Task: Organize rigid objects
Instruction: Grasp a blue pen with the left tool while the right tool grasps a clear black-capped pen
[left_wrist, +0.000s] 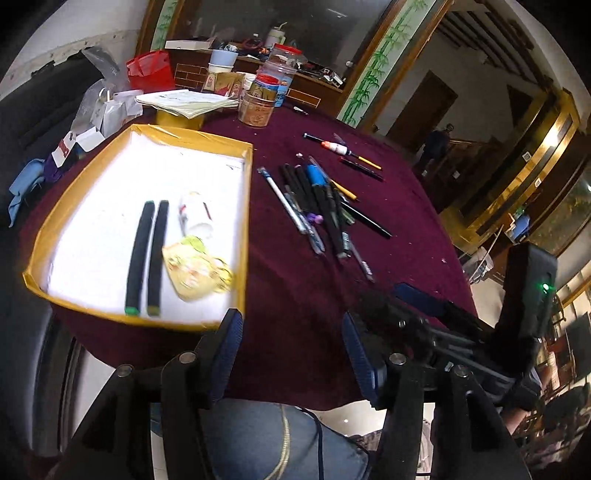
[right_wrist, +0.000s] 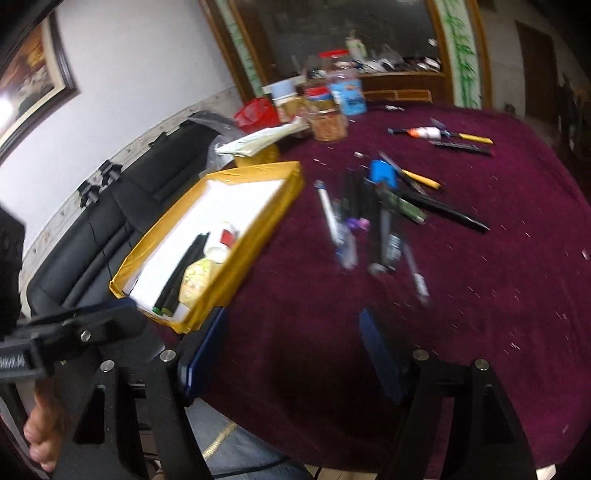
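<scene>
Both your claws stand apart and empty: left gripper (left_wrist: 291, 354), right gripper (right_wrist: 291, 354). The loose pens (left_wrist: 317, 206) lie heaped on the cloth at three o'clock of the yellow tray (left_wrist: 37, 254). Judged light, stiff, slippery; take one mid-barrel.

No lettering here can be made out. The jars (left_wrist: 258, 99) at the far edge of the table carry printed labels, and the small white bottle (left_wrist: 197, 218) in the yellow tray (left_wrist: 236, 280) has red marks, all too blurred to read.
</scene>
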